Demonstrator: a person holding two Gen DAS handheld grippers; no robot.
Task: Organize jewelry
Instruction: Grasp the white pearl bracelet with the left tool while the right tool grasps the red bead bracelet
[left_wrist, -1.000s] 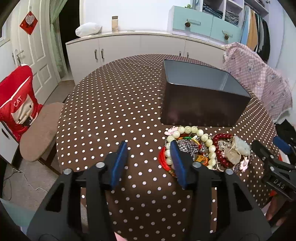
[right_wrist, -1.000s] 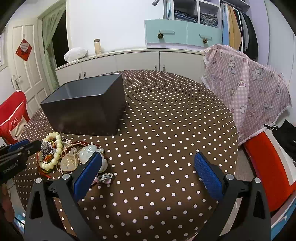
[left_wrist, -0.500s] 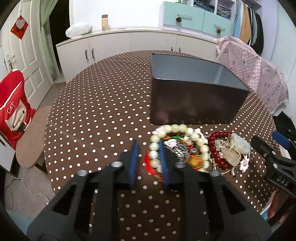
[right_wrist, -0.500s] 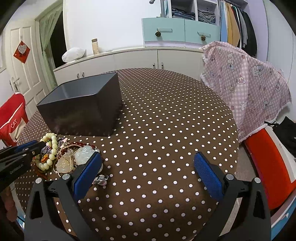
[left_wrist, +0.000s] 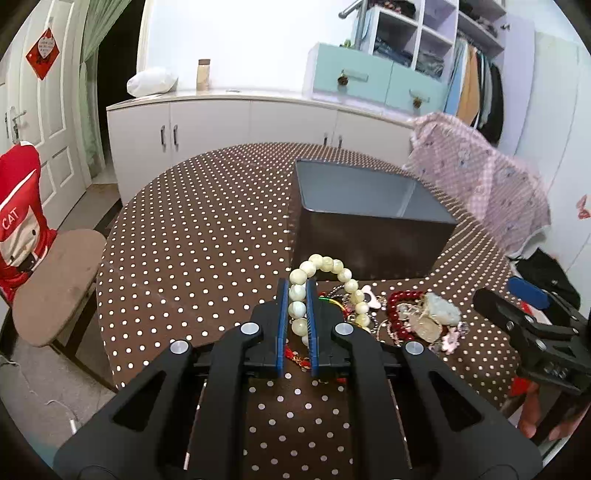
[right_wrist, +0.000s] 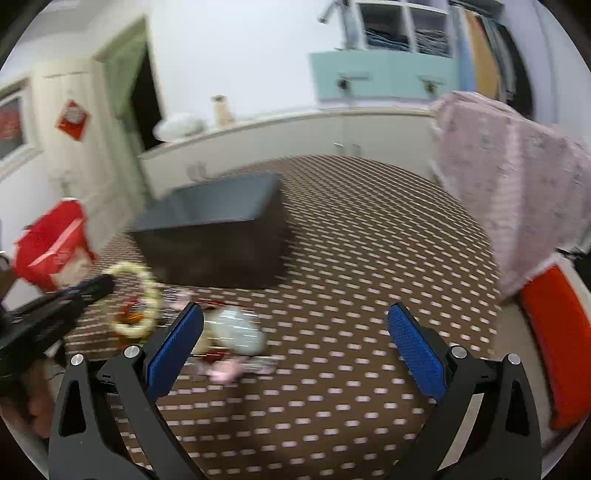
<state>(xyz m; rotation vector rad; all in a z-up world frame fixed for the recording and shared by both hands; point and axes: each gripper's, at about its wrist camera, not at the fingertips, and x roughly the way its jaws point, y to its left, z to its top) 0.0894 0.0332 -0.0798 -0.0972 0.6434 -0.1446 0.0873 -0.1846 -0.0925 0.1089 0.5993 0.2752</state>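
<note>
Desk (left_wrist: 207, 229): round, brown cloth with white dots.
Box (left_wrist: 369, 236): dark, open-topped, seemingly empty, on the desk just behind the jewelry.
Pile (left_wrist: 413, 317): red beads, pale stone pendant, chains and charms, lying on the desk in front of the box.
Bracelet (left_wrist: 325, 280): cream beads; one side pinched, the loop standing up off the pile, its far side apparently touching the pile.
Left tongs (left_wrist: 295, 306): clamped on the bracelet, beads showing between the blue pads.
Right tongs (right_wrist: 295, 332): spread wide, nothing between them, hovering over the desk just right of the pile; view blurred.
Step in hand: first piece gripped and, by the look of it, being lifted clear.
Next move, as judged: carry the bracelet up over the near wall of the box and release it inside.
Caution: chains or red cord may snag and trail along.
</note>
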